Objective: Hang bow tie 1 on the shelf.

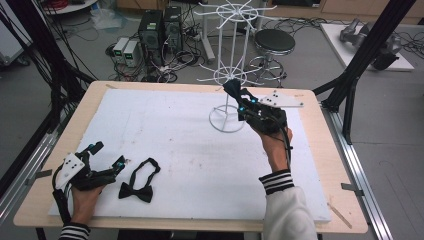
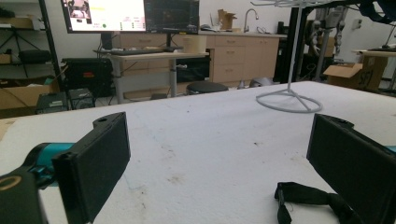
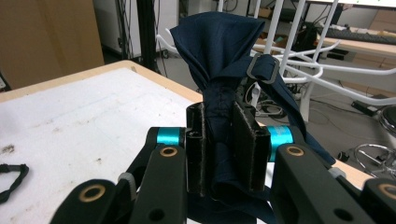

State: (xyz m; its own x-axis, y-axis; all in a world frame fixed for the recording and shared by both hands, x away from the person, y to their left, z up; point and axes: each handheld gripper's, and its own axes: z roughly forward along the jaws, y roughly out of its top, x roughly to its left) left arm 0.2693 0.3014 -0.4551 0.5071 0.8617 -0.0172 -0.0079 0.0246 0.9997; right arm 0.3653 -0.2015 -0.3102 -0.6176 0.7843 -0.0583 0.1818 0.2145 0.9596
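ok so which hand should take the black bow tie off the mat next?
Left, probably. The left tongs are open and rest right beside the black bow tie at the near left of the mat. The right tongs are shut on a navy bow tie up by the white rack.

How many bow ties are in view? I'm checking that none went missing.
2. A black bow tie lies on the white mat beside the open left gripper. A navy bow tie is clamped in the right gripper, up by the white rack.
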